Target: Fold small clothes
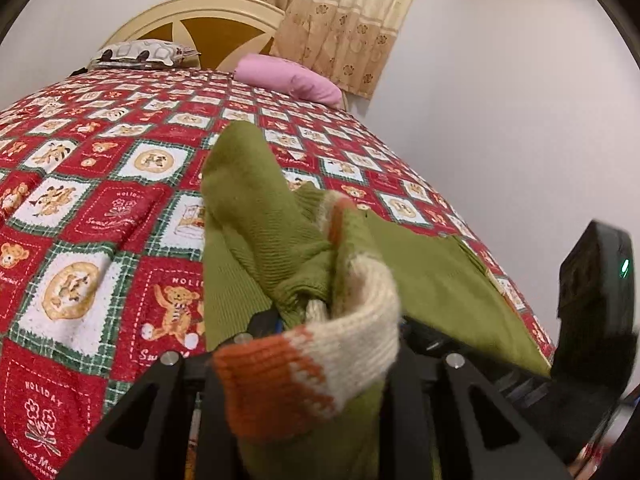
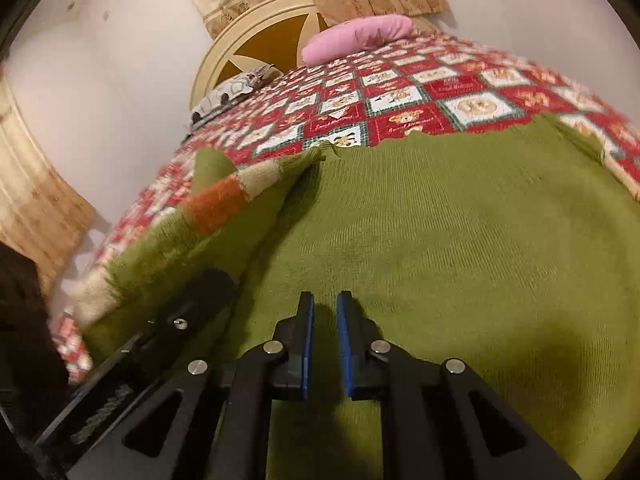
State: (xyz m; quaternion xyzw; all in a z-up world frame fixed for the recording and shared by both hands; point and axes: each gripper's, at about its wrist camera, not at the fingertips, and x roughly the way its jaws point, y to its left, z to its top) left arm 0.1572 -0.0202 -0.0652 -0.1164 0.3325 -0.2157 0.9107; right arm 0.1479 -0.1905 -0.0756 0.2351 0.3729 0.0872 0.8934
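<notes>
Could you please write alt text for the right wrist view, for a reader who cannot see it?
The right gripper, its blue-padded jaws slightly apart and empty, hovers over a green sweater spread on a red teddy-bear quilt. A sleeve with orange and cream bands lies folded at left; a pink pillow sits by the headboard.

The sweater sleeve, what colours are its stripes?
Orange and cream on the green sleeve, clearest in the left wrist view.

both wrist cameras sit low and close over the green sweater (image 2: 440,240) on the bed (image 1: 100,200), facing the headboard (image 1: 216,20), which both views share.
</notes>
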